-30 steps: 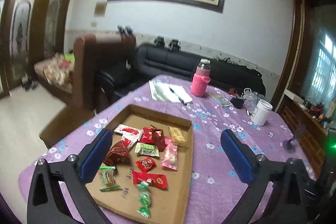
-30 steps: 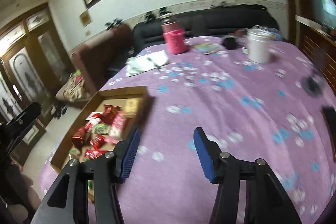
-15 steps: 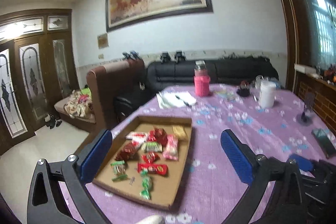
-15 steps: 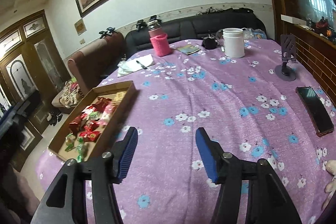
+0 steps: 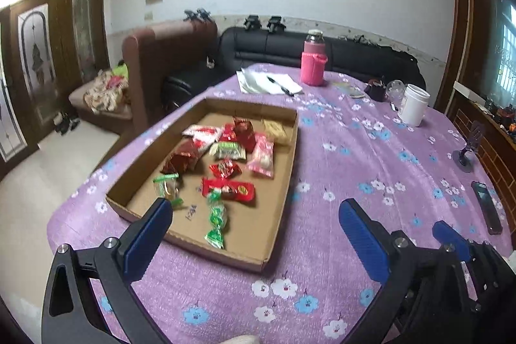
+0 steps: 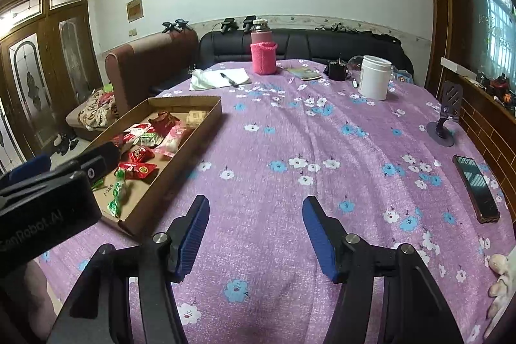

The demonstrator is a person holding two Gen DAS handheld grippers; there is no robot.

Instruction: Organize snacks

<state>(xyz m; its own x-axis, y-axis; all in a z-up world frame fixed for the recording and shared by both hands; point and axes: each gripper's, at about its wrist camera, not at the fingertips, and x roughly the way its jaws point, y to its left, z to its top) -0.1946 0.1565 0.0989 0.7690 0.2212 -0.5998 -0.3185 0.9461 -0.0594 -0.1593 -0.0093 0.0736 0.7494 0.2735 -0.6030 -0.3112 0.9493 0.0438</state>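
A shallow cardboard tray [image 5: 288,163] lies on the purple flowered tablecloth and holds several wrapped snacks. Among them are a long red packet [image 5: 229,189], a green twisted candy [image 5: 216,223], a pink packet [image 5: 262,153] and a dark red packet [image 5: 183,155]. My left gripper [image 5: 254,208] hovers open over the tray's near end with nothing between its fingers. My right gripper [image 6: 255,202] is open above bare cloth to the right of the tray [image 6: 180,160], also with nothing in it. The left gripper's black body [image 6: 48,199] hides the tray's near left corner in the right wrist view.
A pink-sleeved flask [image 5: 313,66], paper with a pen [image 5: 269,83], a white jar [image 5: 414,105] and small clutter stand at the far end. A phone [image 6: 477,189] and a phone stand [image 6: 446,118] sit at the right edge. Sofas stand behind the table.
The left gripper has dipped toward the tray, which now looks nearer and larger. The right gripper has shifted sideways, its jaws a little wider, and the left gripper's body has entered its view.
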